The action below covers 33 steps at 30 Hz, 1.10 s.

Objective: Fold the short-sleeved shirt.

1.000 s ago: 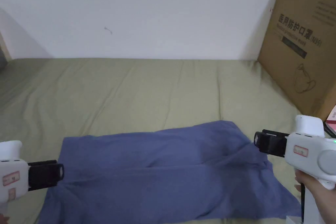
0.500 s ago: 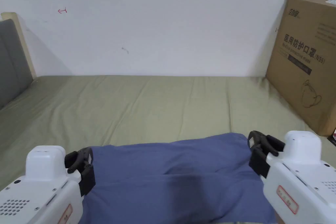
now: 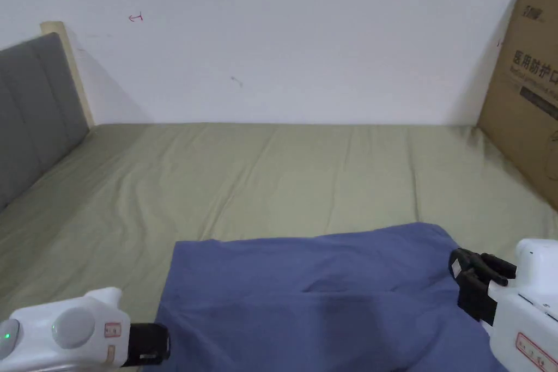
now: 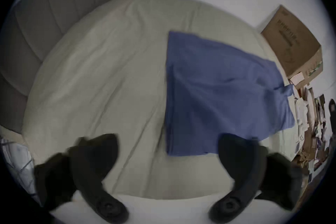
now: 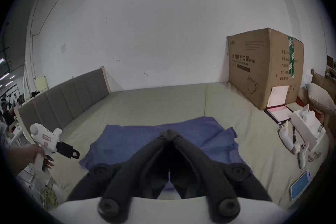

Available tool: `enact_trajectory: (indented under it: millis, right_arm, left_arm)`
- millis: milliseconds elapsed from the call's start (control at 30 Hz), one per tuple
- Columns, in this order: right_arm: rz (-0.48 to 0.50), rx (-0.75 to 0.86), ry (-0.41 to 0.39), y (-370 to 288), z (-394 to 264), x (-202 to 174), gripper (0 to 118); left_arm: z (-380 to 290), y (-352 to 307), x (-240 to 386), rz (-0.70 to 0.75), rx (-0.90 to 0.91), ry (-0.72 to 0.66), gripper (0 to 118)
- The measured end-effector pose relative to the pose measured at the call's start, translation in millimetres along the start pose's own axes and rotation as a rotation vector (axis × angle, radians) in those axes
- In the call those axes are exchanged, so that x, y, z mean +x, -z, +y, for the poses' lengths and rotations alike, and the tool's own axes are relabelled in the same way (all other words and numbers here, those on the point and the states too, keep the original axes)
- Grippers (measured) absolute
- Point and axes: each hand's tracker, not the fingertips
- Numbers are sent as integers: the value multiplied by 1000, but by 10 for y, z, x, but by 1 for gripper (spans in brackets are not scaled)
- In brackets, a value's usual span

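Blue shirt [image 3: 327, 297] flat on green bedsheet [image 3: 272, 171]; tongs flank it.

Shirt [image 3: 327, 297] lies on bed [image 3: 245, 171], box [image 3: 523, 90] at right.

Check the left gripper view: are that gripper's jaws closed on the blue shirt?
No. The left gripper has its jaws spread wide above the bed sheet, gripping none of the blue shirt.

Open bed sheet [image 3: 283, 171] beyond—cardboard box [image 3: 526, 84] blocks the right, headboard [image 3: 32, 111] the left.
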Motion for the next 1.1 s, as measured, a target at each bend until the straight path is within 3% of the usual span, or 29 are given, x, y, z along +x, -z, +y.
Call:
enact_trajectory:
  millis: [200, 333, 400, 500, 533, 600, 667, 700, 733, 767, 800, 833, 967, 1000, 1100]
  right_arm:
    - [-20, -37, -4, 0, -76, 211, 0]
    - [-69, -56, 8, -11, -119, 422, 0]
    - [-91, -67, 25, -19, -136, 533, 0]
    - [-129, -92, 44, 10, -160, 760, 0]
    - [-140, -104, 55, 25, -165, 853, 0]
    - [-146, -146, 118, 82, -188, 1096, 0]
    - [-181, -209, 159, 178, -229, 1366, 3]
    - [-178, -259, 180, 257, -249, 1498, 24]
    - [-162, -336, 225, 366, -278, 1661, 78]
    - [-178, -410, 262, 470, -324, 1798, 111]
    - [-196, -506, 287, 605, -401, 1915, 118]
    - [-250, -498, 337, 643, -467, 2037, 118]
    - [-245, -669, 453, 980, -665, 2305, 116]
    - [-236, -699, 457, 1046, -707, 2330, 112]
    - [-234, -769, 378, 1234, -837, 2294, 86]
  left_arm:
    - [-147, 566, 24, 38, -23, -22, 118]
    - [-269, 518, 278, 78, 43, 78, 117]
    - [-322, 385, 438, 22, 103, 122, 97]
    - [-379, 263, 582, 16, 131, 262, 17]
    - [-369, 223, 559, 61, 148, 275, 4]
    - [-302, 113, 437, -41, 186, 163, 4]
    - [-238, -31, 334, 14, 250, 132, 4]
    - [-203, -88, 299, 51, 271, 161, 4]
    - [-173, -171, 308, 69, 274, 174, 4]
    - [-151, -195, 281, 49, 262, 167, 4]
    - [-135, -213, 257, 40, 256, 153, 4]
    - [-135, -217, 251, 37, 248, 139, 4]
    - [-152, -199, 285, 38, 222, 122, 4]
    - [-151, -175, 301, 37, 218, 117, 4]
    - [-188, -119, 321, 42, 190, 118, 4]
